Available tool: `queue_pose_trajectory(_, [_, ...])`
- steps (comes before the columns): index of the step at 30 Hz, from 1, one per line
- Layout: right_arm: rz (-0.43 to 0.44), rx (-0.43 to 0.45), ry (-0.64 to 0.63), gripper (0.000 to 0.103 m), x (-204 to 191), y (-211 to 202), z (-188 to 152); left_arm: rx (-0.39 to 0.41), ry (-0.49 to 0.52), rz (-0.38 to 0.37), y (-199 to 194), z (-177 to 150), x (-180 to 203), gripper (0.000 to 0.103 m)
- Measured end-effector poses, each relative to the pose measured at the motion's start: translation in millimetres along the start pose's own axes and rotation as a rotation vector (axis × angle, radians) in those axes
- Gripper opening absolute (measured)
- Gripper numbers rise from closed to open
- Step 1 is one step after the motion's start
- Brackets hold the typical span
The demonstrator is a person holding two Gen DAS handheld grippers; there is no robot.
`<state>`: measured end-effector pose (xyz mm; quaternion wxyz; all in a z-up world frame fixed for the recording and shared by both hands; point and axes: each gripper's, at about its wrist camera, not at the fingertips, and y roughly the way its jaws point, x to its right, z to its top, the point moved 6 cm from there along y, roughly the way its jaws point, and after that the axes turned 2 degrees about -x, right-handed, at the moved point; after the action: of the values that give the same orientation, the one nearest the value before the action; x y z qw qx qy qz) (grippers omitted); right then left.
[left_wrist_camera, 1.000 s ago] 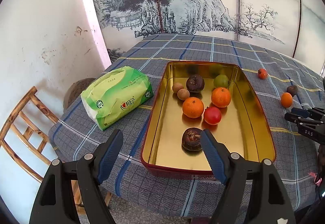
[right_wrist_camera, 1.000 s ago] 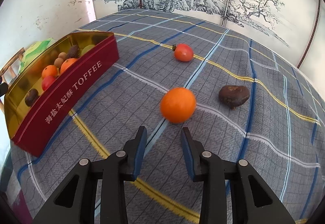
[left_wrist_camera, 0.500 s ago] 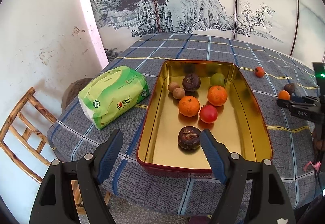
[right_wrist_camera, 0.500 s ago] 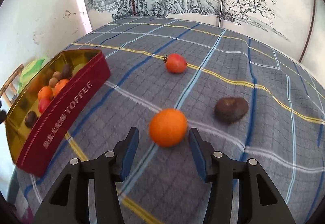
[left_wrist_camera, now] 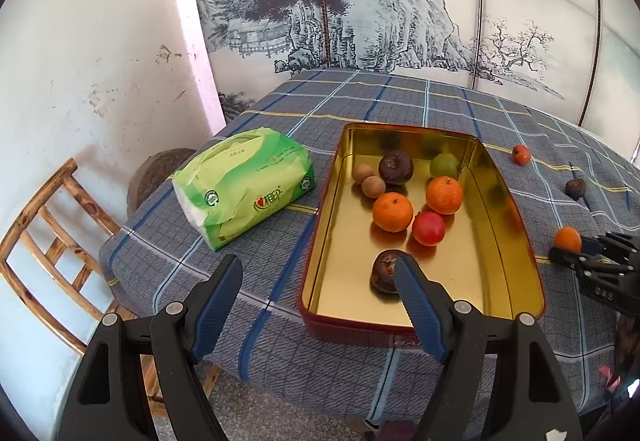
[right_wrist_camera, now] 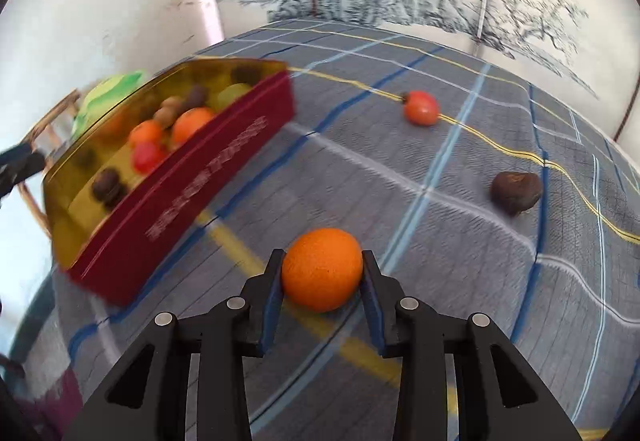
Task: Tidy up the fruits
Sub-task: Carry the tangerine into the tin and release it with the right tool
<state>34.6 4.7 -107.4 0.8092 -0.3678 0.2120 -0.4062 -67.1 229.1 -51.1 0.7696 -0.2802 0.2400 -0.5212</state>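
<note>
My right gripper (right_wrist_camera: 322, 271) is shut on an orange (right_wrist_camera: 322, 268) and holds it just above the checked cloth; it also shows in the left wrist view (left_wrist_camera: 567, 239). A gold tin tray with red sides (left_wrist_camera: 508, 201) holds several fruits: two oranges, a red tomato, a green fruit, dark passion fruits, small brown longans. The tray appears blurred at the left of the right wrist view (right_wrist_camera: 208, 177). A red tomato (right_wrist_camera: 420, 108) and a dark passion fruit (right_wrist_camera: 516, 191) lie on the cloth. My left gripper (left_wrist_camera: 318, 293) is open and empty by the tray's near edge.
A green tissue pack (left_wrist_camera: 244, 185) lies left of the tray. A wooden chair (left_wrist_camera: 48, 233) stands beside the table's left edge. A painted screen (left_wrist_camera: 360, 1) stands behind the table.
My right gripper moved forward around the orange, shut on it, and swings toward the tray. My left gripper stayed open and drew back slightly.
</note>
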Motion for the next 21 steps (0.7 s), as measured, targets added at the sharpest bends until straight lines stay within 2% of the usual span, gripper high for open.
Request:
queue_pose_trajectory(5, [0.011,0.042,-0.007,0.037,-11,-21,8,0.002,-0.007,0.002,-1,-2,-4,0.075])
queue_pose_trajectory(11, [0.070,0.097,-0.045,0.037,-36,-44,33,0.004,-0.004,0.003,-1,-2,-5,0.075])
queue_pose_trajectory(21, [0.126,0.102,-0.161,0.037,-86,-43,51,0.017,-0.008,0.013,-7,3,-10,0.075])
